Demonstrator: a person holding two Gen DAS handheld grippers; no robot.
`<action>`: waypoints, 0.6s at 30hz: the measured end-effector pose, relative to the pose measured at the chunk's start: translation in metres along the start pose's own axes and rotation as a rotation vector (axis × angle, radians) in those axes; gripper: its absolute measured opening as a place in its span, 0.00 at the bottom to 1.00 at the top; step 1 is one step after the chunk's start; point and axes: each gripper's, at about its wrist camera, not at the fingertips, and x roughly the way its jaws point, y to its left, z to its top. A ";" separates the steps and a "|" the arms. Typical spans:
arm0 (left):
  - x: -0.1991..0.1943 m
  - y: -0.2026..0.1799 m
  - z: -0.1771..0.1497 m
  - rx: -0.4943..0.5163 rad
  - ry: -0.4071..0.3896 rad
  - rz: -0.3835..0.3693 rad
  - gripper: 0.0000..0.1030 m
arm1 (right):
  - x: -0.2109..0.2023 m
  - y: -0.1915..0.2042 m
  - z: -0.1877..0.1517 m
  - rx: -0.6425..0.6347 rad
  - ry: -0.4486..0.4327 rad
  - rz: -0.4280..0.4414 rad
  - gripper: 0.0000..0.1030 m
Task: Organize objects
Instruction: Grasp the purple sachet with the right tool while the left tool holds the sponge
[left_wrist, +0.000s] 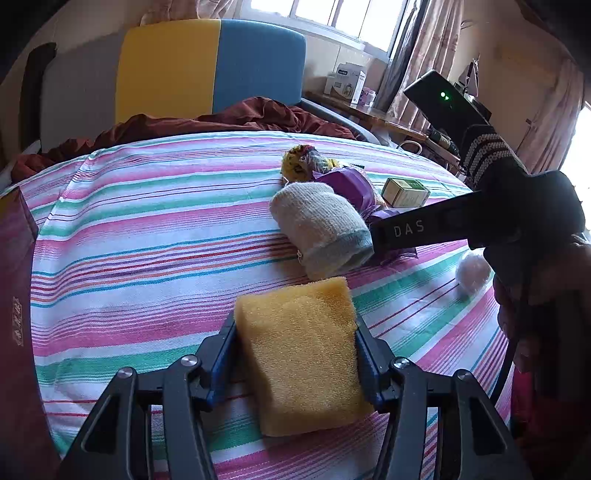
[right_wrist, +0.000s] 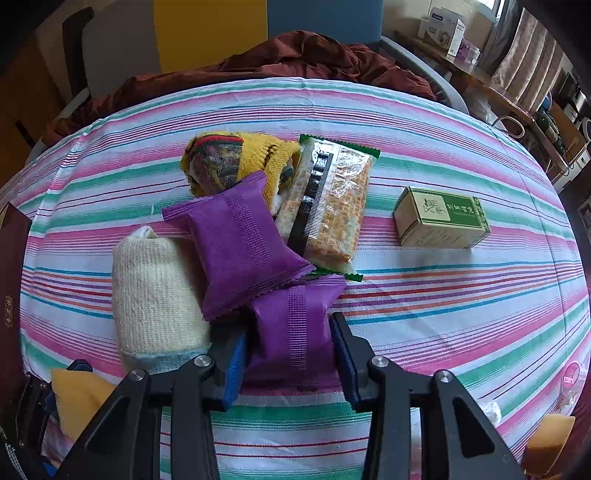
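A yellow sponge (left_wrist: 301, 354) is clamped in the left gripper (left_wrist: 295, 354) above the striped bed (right_wrist: 443, 314); a purple packet (right_wrist: 295, 332) is gripped by the right gripper (right_wrist: 290, 354). It is crowded by a second purple packet (right_wrist: 236, 243), rolled towel (right_wrist: 155, 295), knitted item (right_wrist: 236, 158) and cracker pack (right_wrist: 328, 206). A green box (right_wrist: 441, 223) lies apart, with open sheet around it.

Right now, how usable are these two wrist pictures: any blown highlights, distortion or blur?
Left wrist view: the bright window at the top is blown out, fisheye bends the striped bedsheet into arcs, and the yellow rectangular sponge is sharp. Right wrist view: even light, the same bowing and dark corners, mild glare on the clear plastic cracker packet.
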 end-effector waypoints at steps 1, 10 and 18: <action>0.000 -0.001 0.001 0.009 0.007 0.008 0.54 | 0.009 0.008 0.015 0.003 0.000 0.003 0.41; -0.054 0.009 0.009 -0.028 -0.013 0.032 0.51 | 0.004 0.024 0.023 -0.012 -0.008 -0.007 0.41; -0.112 0.061 0.009 -0.133 -0.024 0.102 0.52 | 0.004 0.020 0.022 -0.017 -0.012 -0.014 0.41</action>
